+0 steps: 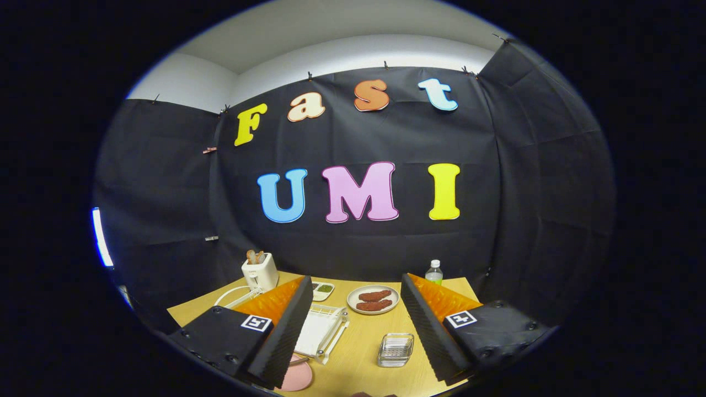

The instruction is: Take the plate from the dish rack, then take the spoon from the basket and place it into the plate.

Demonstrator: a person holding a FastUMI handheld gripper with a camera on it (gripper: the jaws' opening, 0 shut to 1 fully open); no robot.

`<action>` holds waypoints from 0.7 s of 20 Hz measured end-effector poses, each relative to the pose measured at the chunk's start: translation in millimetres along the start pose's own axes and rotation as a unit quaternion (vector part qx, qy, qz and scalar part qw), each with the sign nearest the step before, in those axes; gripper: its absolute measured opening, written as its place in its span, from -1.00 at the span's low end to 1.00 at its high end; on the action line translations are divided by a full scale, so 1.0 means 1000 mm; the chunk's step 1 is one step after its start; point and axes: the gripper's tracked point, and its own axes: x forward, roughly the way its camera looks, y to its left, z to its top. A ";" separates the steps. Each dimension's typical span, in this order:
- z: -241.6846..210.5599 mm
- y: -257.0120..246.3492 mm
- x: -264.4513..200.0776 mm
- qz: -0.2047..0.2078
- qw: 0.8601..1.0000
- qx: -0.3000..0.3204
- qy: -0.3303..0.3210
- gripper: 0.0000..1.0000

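A light wooden table (358, 353) runs out ahead of the gripper (353, 322), closed in at the back and sides by black cloth walls, with a white wall and ceiling above them. The gripper hangs above the near end of the table, its two fingers spread wide apart and holding nothing; each finger (287, 325) is black with a ribbed inner face and an orange upper side.

Beyond the left finger a white toaster (260, 271) stands near the back wall with toast in its slots and a white cord curling beside it; just ahead of that finger's tip sits a small tray (322, 289) with something green in it; the white dish rack (322, 331) lies just inside the left finger, partly hidden by it; below the rack, near the finger's base, a pink plate (298, 377) lies flat on the table with the tip of a spoon (300, 361) at its upper edge.

Between the fingers and beyond them a pale plate (373, 299) holds two reddish-brown pieces; nearer, toward the right finger, a clear glass dish (395, 350) rests on the wood; past the right fingertip a water bottle (434, 273) stands by the back wall.
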 end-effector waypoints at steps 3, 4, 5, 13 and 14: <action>-0.006 -0.009 -0.006 0.010 1.000 -0.001 0.006 0.96; -0.009 -0.013 -0.008 0.011 1.000 -0.001 0.008 0.96; -0.011 -0.016 -0.009 0.013 1.000 -0.003 0.010 0.97; -0.034 -0.018 -0.015 0.024 0.999 -0.003 0.027 0.97; -0.035 -0.013 -0.014 0.031 0.999 -0.001 0.029 0.97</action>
